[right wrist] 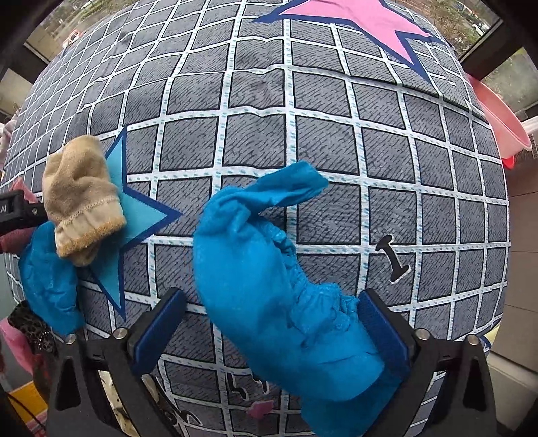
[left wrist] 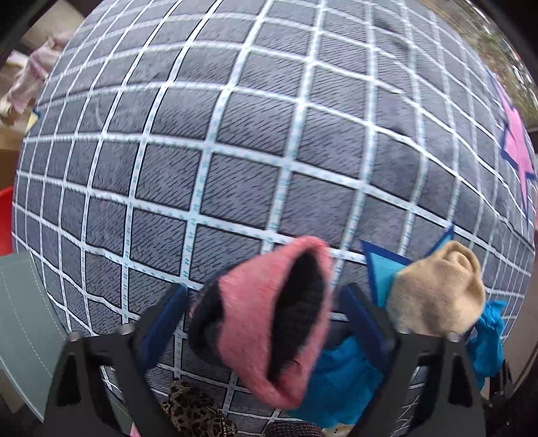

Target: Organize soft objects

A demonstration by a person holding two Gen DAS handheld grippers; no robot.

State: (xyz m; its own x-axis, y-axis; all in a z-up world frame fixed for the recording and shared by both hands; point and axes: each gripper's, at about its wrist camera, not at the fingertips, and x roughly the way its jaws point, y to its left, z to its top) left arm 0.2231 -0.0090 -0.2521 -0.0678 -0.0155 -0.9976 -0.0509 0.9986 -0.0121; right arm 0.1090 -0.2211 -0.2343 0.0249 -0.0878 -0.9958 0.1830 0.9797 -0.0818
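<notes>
Both views look straight down on a grey bedcover (left wrist: pixel 235 141) with a white grid, printed with a pink star (right wrist: pixel 363 23) and a blue star (right wrist: pixel 141 211). The left hand-held gripper (left wrist: pixel 265 322) has its blue pads spread — a pink knit item with a dark lining (left wrist: pixel 269 322) sits between them, its open mouth facing up; the near pad appears clear of it, and contact at the other pad cannot be told. Just right of it lies a tan sock (left wrist: pixel 440 289), bunched, overlapping one point of the blue star. The right hand-held gripper (right wrist: pixel 272 332) is also spread, with a crumpled blue shoe cover (right wrist: pixel 269 289) lying between its pads; the right pad is touching or very nearly touching the elastic edge, the left pad stands apart. A second blue cover (right wrist: pixel 47 279) lies at the left, partly under the sock. A pink basin (right wrist: pixel 501 117) sits beyond the bedcover's far right edge.
</notes>
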